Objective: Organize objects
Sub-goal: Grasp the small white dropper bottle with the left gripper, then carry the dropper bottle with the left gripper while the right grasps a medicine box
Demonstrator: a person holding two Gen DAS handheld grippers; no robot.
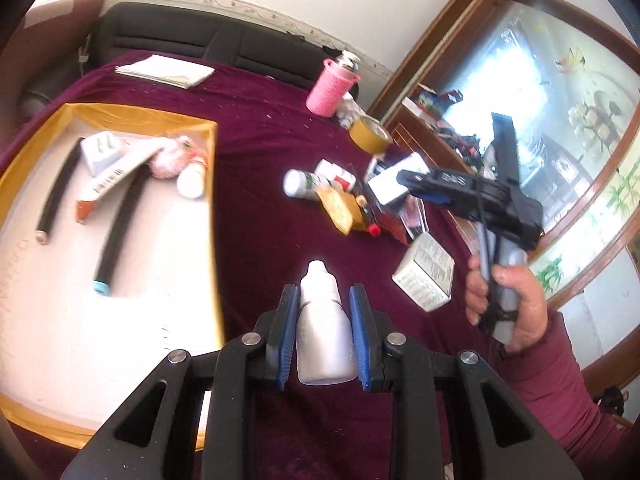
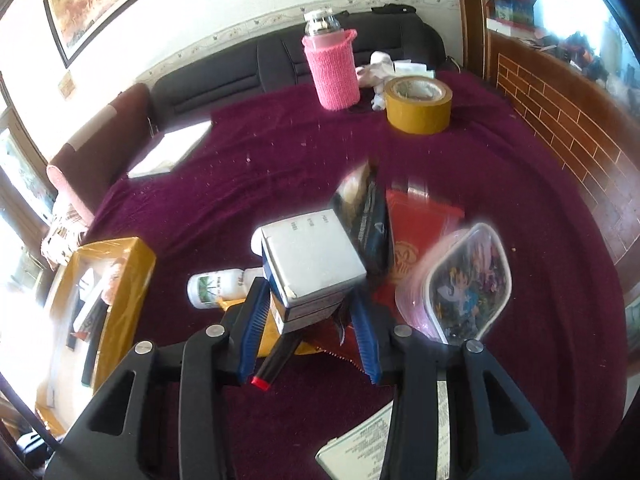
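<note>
My left gripper (image 1: 323, 294) is shut on a small white dropper bottle (image 1: 324, 340), held above the purple cloth just right of the yellow-rimmed box (image 1: 140, 114). That box holds two black tubes, a paste tube, a white carton, a pink fluffy thing and a white bottle. My right gripper (image 2: 308, 292) is shut on a small white carton (image 2: 312, 264) over the pile of loose items. In the left wrist view the right gripper (image 1: 412, 182) reaches in from the right, held by a hand (image 1: 508, 304).
The pile has a green-labelled white bottle (image 2: 218, 288), a red-capped black marker (image 2: 276, 364), a red packet (image 2: 424, 232) and a cartoon case (image 2: 464, 284). A printed carton (image 1: 426, 276) lies nearer. A pink-sleeved flask (image 2: 332, 68) and tape roll (image 2: 418, 104) stand far back.
</note>
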